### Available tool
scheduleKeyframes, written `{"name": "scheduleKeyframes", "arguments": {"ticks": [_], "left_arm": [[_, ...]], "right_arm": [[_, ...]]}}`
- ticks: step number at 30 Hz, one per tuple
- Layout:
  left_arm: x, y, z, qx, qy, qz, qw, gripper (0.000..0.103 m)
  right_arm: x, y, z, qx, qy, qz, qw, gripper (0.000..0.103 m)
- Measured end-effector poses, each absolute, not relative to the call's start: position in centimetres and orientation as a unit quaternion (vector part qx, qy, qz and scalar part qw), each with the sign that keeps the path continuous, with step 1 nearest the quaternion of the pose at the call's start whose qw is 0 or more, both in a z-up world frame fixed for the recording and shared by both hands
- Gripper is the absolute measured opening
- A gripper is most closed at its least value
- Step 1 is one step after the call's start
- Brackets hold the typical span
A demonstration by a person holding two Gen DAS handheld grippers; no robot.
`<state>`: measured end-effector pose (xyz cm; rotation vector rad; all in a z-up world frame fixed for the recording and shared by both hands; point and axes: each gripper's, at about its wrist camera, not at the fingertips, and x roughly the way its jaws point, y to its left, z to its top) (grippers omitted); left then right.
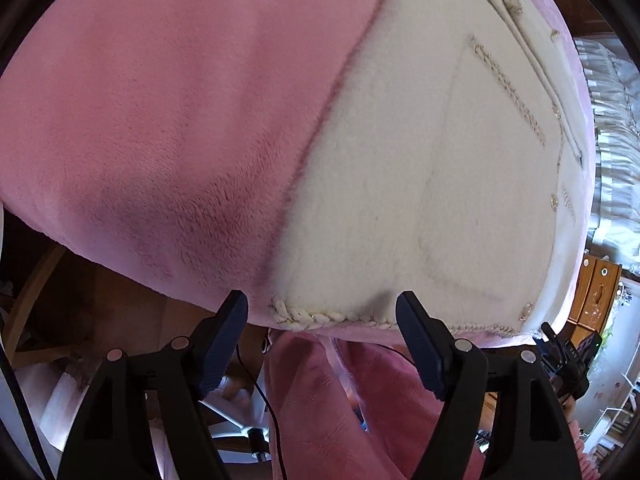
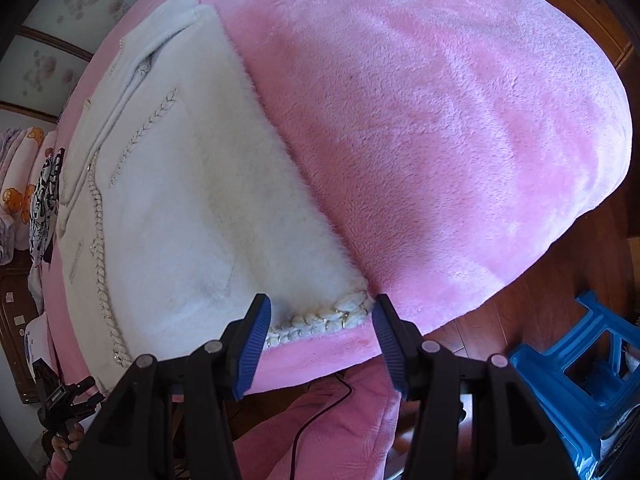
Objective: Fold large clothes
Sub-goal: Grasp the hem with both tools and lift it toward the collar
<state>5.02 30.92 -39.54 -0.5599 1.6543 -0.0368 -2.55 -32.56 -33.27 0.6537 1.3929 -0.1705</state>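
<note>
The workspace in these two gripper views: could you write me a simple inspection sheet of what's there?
Surface: pink fleece blanket covering a raised surface.
Job's things: white fluffy coat lying flat on the blanket, with its braided hem at the near edge.
Clutter: nothing seen on the blanket besides the coat.
Grippers: left gripper open, its fingers either side of the hem corner; right gripper open, astride the other hem corner; neither pinches the fabric.
Cables: thin black cable hanging below the near edge.
Surroundings: blue plastic stool on a wooden floor, wooden cabinet, stacked printed bedding.
</note>
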Motion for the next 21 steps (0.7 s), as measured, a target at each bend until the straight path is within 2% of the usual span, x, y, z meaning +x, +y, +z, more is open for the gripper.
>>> {"name": "scheduleKeyframes", "arguments": {"ticks": [4,6,8,10,11,13,14,16,21], "left_arm": [[4.5,29.9,-40.8,-0.244,0.73,-0.002,0.638,0.074],[4.3,29.8,-41.1,-0.257,0.726,0.003,0.638,0.068],[4.5,29.5,-41.6,-0.266,0.726,0.013,0.634,0.065],[4.4,29.6,-41.6,-0.277,0.726,0.017,0.63,0.057],[4.4,29.6,-41.6,-0.278,0.726,0.021,0.628,0.056],[4.3,29.4,-41.4,-0.29,0.724,0.017,0.626,0.038],[4.2,29.3,-41.3,-0.296,0.723,0.018,0.624,0.033],[4.1,28.9,-40.9,-0.294,0.725,0.022,0.622,0.017],[5.0,26.9,-38.2,-0.232,0.729,0.034,0.644,0.006]], "right_arm": [[-1.7,-32.4,-33.8,0.286,0.637,-0.061,0.713,0.053],[-1.4,-32.2,-34.1,0.281,0.641,-0.053,0.712,0.052],[-1.2,-32.1,-34.2,0.273,0.644,-0.05,0.713,0.048],[-1.2,-32.2,-34.2,0.276,0.643,-0.048,0.713,0.043],[-1.3,-32.3,-34.1,0.279,0.642,-0.048,0.713,0.036],[-1.5,-32.4,-33.9,0.289,0.637,-0.041,0.713,0.029],[-1.8,-32.7,-33.8,0.295,0.633,-0.04,0.714,0.026],[-2.1,-32.7,-33.5,0.306,0.626,-0.035,0.716,0.023],[-1.9,-32.8,-32.3,0.348,0.626,-0.043,0.697,0.018]]}}
